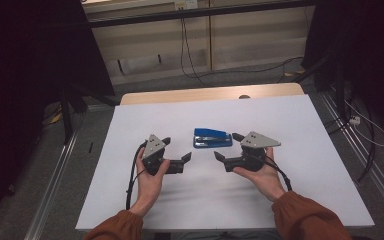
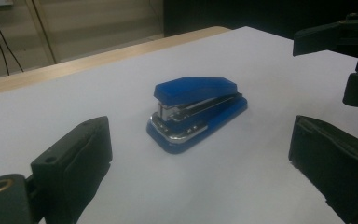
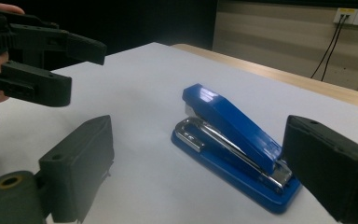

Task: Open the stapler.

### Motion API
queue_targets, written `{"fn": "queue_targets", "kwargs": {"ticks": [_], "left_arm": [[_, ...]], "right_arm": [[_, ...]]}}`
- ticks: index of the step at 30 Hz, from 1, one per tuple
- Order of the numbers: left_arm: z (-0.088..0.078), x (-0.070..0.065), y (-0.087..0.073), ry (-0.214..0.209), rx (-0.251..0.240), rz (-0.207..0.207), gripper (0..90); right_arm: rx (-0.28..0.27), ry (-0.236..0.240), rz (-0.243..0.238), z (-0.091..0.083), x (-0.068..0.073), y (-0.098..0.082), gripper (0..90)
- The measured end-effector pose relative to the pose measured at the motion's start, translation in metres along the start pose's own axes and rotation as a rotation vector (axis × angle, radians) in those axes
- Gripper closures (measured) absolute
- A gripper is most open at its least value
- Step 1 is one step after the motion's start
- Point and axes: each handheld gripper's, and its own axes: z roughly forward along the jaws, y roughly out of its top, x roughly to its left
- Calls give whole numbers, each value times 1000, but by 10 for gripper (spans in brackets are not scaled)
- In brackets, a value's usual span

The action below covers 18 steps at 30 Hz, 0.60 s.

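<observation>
A blue stapler (image 1: pixel 212 138) with a chrome inner arm lies flat on the white table top (image 1: pixel 300 125), between my two grippers and slightly beyond them. My left gripper (image 1: pixel 176 149) is open just left of it, jaws pointing right, and holds nothing. My right gripper (image 1: pixel 228 146) is open just right of it, jaws pointing left, also holding nothing. In the left gripper view the stapler (image 2: pixel 196 111) lies ahead of the spread jaws, its mouth turned toward the camera. In the right gripper view the stapler (image 3: pixel 233 144) lies between and just beyond the jaws. Neither gripper touches it.
A wooden table edge (image 1: pixel 210 93) runs along the far side. Behind it stands a beige wall panel with hanging black cables (image 1: pixel 185 45). Metal rails (image 1: pixel 365 155) flank the table on the floor. Dark curtains close both sides.
</observation>
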Motion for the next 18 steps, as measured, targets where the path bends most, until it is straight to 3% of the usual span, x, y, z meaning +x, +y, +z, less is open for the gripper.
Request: {"fn": "queue_targets", "kwargs": {"ticks": [3,9,17,18], "left_arm": [[6,4,1,-12,3,15,61],[20,9,11,7,-2,8,54],[34,21,16,9,1,-24,57],[36,25,18,19,4,-4,56]], "right_arm": [[0,12,-2,8,0,1,144],[-10,11,4,24,-4,6,201],[-6,14,4,39,-7,11,257],[-7,14,8,42,-8,13,264]]}}
